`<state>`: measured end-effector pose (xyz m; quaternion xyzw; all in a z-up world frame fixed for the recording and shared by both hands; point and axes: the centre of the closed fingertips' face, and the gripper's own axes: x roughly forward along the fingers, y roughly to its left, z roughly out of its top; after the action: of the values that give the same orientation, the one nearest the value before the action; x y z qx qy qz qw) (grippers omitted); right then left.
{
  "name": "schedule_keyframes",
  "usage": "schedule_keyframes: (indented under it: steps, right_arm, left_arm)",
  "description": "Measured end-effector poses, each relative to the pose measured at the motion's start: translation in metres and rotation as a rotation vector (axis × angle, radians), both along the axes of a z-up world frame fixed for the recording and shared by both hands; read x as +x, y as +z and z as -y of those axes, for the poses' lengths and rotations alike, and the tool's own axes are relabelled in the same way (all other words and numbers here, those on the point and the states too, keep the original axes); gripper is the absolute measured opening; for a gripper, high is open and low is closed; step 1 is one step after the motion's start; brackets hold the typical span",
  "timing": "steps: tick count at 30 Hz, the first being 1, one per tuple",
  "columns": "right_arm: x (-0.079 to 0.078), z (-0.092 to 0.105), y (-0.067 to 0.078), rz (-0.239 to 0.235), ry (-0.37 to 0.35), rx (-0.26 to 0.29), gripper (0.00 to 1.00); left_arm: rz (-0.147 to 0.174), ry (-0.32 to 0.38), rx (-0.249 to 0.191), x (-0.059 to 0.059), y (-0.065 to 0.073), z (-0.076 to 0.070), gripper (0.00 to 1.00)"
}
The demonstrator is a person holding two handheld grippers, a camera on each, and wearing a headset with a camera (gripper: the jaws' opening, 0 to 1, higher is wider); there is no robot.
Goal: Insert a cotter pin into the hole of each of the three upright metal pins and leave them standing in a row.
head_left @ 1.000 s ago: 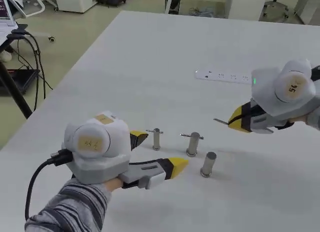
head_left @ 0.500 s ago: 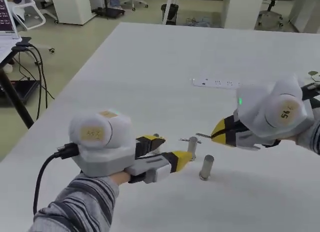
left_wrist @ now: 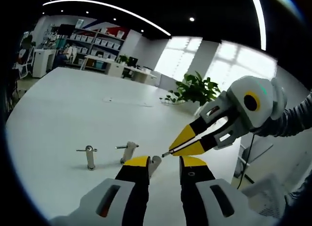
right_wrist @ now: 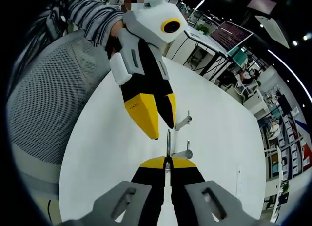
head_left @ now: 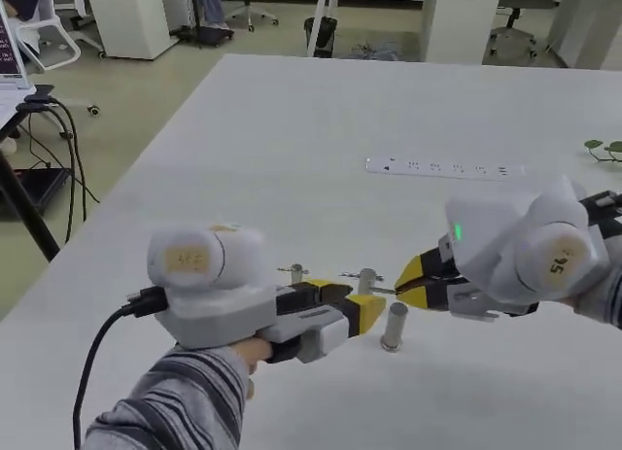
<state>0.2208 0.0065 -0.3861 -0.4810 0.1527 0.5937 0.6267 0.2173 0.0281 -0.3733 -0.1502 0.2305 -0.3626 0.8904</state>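
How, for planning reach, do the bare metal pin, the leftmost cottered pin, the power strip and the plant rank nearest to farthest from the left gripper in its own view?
1. Bare metal pin, at the tips of the left gripper.
2. Leftmost cottered pin, off to the left.
3. Power strip, mid-table.
4. Plant, beyond the strip.

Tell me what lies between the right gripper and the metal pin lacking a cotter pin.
Just the cotter pin clamped in the right gripper, its tip close to the bare metal pin; the small gap is bare. The left gripper view shows it.
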Motion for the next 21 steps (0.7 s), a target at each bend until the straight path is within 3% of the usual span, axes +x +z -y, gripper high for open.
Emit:
schedule_keyframes:
  steps: [5, 16, 21]
  right_arm:
    - [-0.008, -0.002, 0.002, 0.002, 0.01, 0.01, 0.0]
    - [-0.017, -0.006, 0.006, -0.007, 0.02, 0.026, 0.0]
    - [-0.019, -0.007, 0.006, -0.009, 0.022, 0.025, 0.0]
  left_arm:
    - [-0.021, -0.003, -0.038, -0.004, 0.002, 0.004, 0.12]
    - [-0.05, -0.015, -0.074, -0.009, 0.001, 0.009, 0.01]
    - [-0.063, -0.016, -0.099, -0.01, 0.002, 0.009, 0.0]
